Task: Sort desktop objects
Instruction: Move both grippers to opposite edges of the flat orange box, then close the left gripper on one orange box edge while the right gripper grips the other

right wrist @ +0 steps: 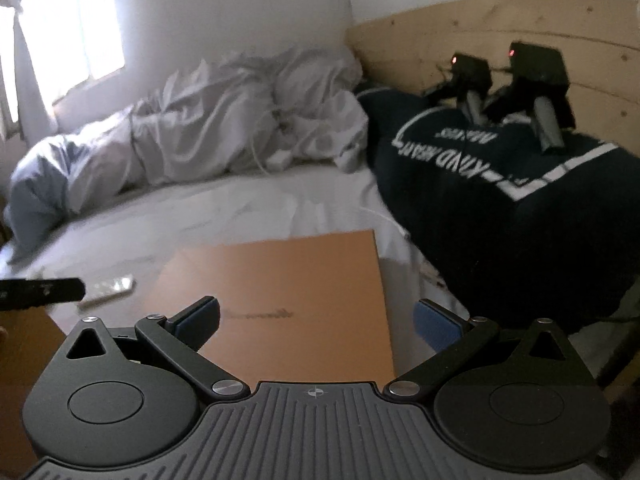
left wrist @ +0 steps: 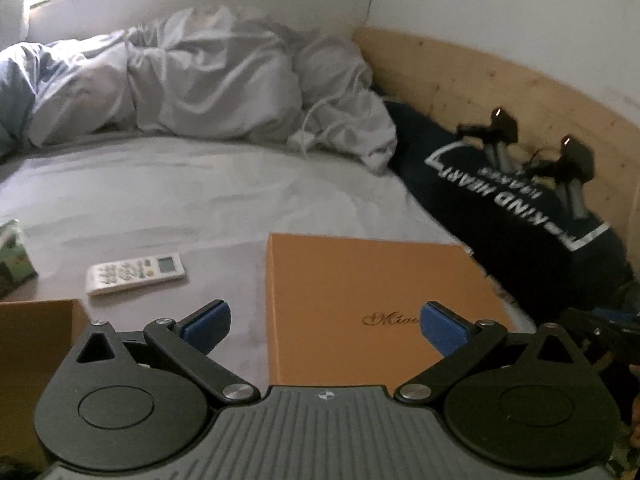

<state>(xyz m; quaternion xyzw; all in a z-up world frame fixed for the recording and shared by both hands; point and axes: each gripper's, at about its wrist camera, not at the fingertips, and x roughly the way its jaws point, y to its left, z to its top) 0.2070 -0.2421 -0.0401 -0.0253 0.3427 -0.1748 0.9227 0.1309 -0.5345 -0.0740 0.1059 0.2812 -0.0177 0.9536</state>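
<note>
Two grippers hang over a bed, both spread wide and holding nothing; the grey sheet (left wrist: 168, 192) carries the lot, with a rumpled duvet (left wrist: 192, 80) bunched along the far edge and a dark printed garment (left wrist: 500, 200) piled against the wooden headboard (left wrist: 500, 92) at the right; largest of the sortable things is the orange flat box (left wrist: 360, 292), lid up, near the bed's near right corner; the left gripper (left wrist: 324, 322) hovers over its near left edge, the right gripper (right wrist: 318, 318) over its near half; a brown carton (left wrist: 36, 336) sits at the near left corner, its contents hidden; a green packet (left wrist: 14, 256) shows at the left edge; smallest, a white remote (left wrist: 136, 274) lies flat between carton and orange box; my read: the grippers are between grasps, choosing; whichever item comes next wants the fingers lowered astride it; whether the sorting is early or late, I cannot say.
</note>
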